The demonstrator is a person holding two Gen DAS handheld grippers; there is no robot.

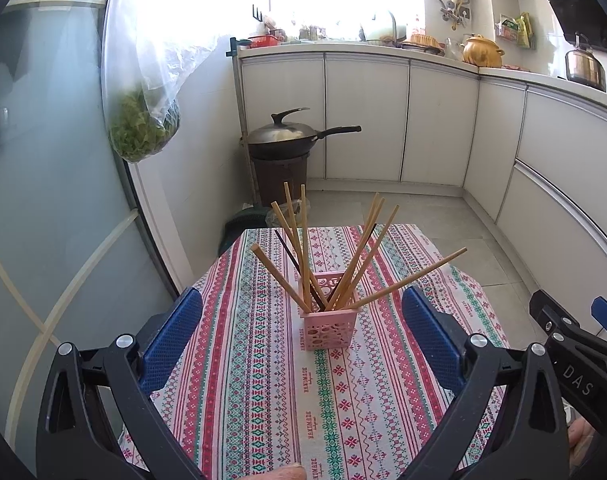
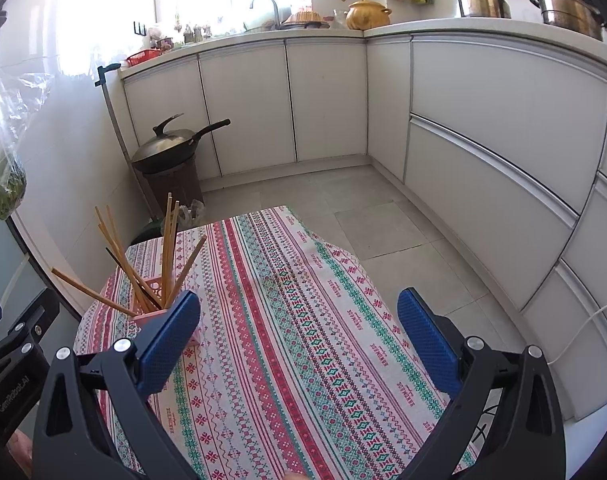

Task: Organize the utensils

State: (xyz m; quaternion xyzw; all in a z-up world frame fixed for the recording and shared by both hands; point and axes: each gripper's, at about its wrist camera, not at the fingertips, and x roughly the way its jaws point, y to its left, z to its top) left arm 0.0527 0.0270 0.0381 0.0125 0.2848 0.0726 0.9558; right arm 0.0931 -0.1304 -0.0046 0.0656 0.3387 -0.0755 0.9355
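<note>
A pink perforated holder (image 1: 329,328) stands upright on the patterned tablecloth (image 1: 263,380), filled with several wooden chopsticks (image 1: 303,240) and a dark one, all fanned outward. My left gripper (image 1: 301,320) is open, its blue pads either side of the holder but nearer the camera, holding nothing. In the right wrist view the holder (image 2: 153,314) sits at the left, partly behind a blue pad, with its chopsticks (image 2: 167,252) sticking up. My right gripper (image 2: 299,320) is open over bare cloth, to the right of the holder. The right gripper's body shows at the left wrist view's right edge.
The small table's cloth (image 2: 303,340) ends at tiled floor (image 2: 363,208). A wok (image 1: 287,138) sits on a dark bin beyond the table. White cabinets (image 2: 483,120) run along the back and right. A bag of greens (image 1: 143,128) hangs at the left by a glass door.
</note>
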